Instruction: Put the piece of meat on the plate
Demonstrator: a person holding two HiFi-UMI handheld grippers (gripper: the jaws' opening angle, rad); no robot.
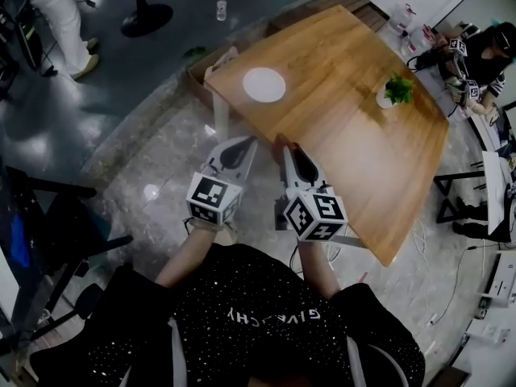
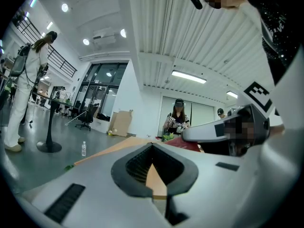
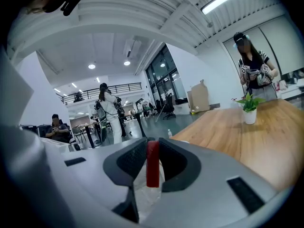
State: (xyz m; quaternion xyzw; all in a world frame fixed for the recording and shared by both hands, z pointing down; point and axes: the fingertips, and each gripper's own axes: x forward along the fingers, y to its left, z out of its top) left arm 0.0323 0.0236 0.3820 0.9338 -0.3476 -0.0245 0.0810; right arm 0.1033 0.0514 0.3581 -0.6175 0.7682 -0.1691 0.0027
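Note:
The piece of meat (image 3: pixel 152 163) is a dark red slab standing on edge between my right gripper's jaws. My right gripper (image 1: pixel 286 145) is shut on it, above the near left edge of the wooden table (image 1: pixel 363 151). In the head view the meat (image 1: pixel 281 141) shows as a reddish tip at the jaw ends. A white plate (image 1: pixel 264 85) lies empty near the table's far left corner, well ahead of both grippers. My left gripper (image 1: pixel 248 141) hangs just left of the right one, over the floor beside the table edge, shut and holding nothing. From the left gripper view the meat (image 2: pixel 183 144) shows to the right.
A small potted plant (image 1: pixel 397 89) stands at the table's far right side. A person (image 1: pixel 476 63) with grippers stands beyond that end. A cardboard box (image 1: pixel 211 67) sits by the table's left corner, and a water bottle (image 1: pixel 221 7) stands on the floor.

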